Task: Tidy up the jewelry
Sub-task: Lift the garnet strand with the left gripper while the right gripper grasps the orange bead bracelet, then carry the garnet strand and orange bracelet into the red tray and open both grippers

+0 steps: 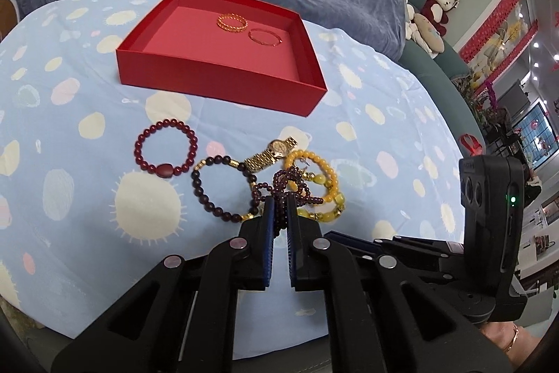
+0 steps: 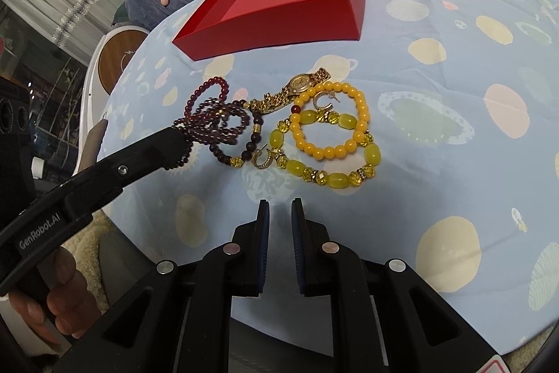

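Left wrist view: left gripper (image 1: 278, 203), fingers pressed onto a coiled purple bead strand (image 1: 279, 189) at the near edge of the jewelry pile; the strand loops spread just beyond the tips. Beside it, to the left, lies a dark bead bracelet (image 1: 223, 187) with gold spacers, and further left, apart from the pile, a dark red bead bracelet (image 1: 166, 149) with a heart-shaped stone. Behind the strand: gold watch (image 1: 274, 152), touching an orange-yellow bead bracelet (image 1: 312, 173).

Red tray (image 1: 216, 72), open-topped, sits farther back on the spotted blue cloth (image 1: 87, 198). Contents: one gold beaded ring-bracelet (image 1: 231, 22) and one thin rose-gold bangle (image 1: 264, 36), side by side near the far wall.

Right wrist view: right gripper (image 2: 280, 208), fingers slightly apart with nothing between them, hovering over bare cloth short of the pile. Ahead of it lie a yellow-green stone bracelet (image 2: 328, 163) overlapped by the orange-yellow one, and two small hoop earrings (image 2: 262, 158) (one inside the orange loop).
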{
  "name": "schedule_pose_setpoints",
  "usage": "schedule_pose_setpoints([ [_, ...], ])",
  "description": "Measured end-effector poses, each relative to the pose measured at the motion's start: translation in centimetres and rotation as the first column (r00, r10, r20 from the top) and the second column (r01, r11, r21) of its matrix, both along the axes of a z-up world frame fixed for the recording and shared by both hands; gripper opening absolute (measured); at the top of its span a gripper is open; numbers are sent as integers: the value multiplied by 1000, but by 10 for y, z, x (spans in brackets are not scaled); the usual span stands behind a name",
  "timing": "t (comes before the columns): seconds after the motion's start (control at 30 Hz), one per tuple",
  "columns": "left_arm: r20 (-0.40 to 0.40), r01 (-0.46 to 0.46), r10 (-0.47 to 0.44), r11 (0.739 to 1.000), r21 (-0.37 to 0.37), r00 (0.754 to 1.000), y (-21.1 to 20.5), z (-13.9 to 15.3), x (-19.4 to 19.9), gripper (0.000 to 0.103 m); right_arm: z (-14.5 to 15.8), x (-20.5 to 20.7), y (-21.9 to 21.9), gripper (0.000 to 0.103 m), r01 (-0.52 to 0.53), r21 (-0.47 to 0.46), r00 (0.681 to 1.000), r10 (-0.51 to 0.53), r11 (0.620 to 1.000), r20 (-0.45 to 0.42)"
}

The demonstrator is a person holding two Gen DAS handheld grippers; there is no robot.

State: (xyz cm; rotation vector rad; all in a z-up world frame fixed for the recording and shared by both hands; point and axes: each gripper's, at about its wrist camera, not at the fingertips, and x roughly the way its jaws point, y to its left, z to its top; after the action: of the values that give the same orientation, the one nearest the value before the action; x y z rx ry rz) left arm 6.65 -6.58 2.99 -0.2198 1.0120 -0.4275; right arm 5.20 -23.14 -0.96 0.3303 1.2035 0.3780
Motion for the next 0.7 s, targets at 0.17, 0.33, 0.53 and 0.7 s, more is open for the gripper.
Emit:
schedule_pose_setpoints([
  [0.17,4,-33,33,999,15,999,11,2,6,6,6,4,-9,12,47,-21,999,-46,999,17],
  [0.33,3,-52,52,998,33,999,20,0,10,6,8,22,-20,17,113,-60,993,-112,992,25],
  [0.53,2,-62,62,997,44,998,28,-3,13,6,-1,52,-22,18,145,-112,989,-144,983,18],
  [0.7,-1,-69,69,997,44,998,33,-5,17,6,-11,65,-23,18,149,-121,989,-150,981,3],
])
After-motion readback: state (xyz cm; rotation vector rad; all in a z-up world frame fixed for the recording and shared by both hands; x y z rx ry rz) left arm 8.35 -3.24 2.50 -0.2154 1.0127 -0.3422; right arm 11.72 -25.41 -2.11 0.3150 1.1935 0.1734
